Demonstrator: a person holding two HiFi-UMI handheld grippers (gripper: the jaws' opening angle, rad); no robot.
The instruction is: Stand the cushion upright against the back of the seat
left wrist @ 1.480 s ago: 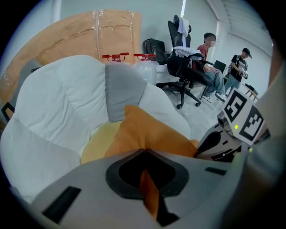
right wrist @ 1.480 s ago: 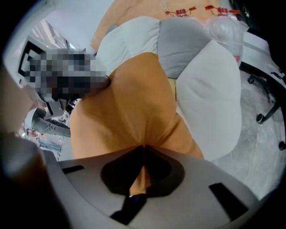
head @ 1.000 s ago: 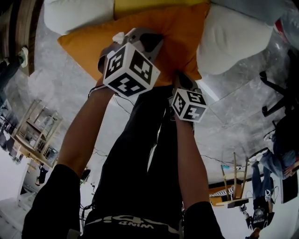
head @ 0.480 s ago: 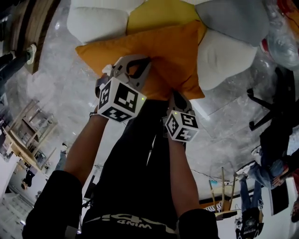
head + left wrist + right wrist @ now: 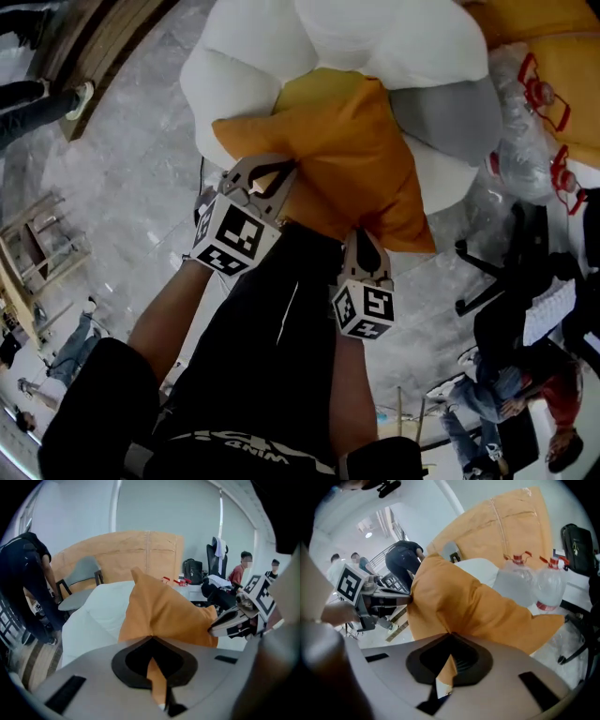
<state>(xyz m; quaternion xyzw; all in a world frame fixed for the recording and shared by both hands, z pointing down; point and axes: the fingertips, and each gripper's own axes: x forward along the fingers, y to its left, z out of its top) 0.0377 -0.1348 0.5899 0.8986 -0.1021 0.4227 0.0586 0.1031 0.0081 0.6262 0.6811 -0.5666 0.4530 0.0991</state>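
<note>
My left gripper (image 5: pixel 267 178) and right gripper (image 5: pixel 363 242) both clamped shut, each pinching near edge of orange cushion (image 5: pixel 352 150). Cushion raised, tilted over white seat (image 5: pixel 234 66). Plan: level both grips, lean top edge onto backrest, then release.
</note>
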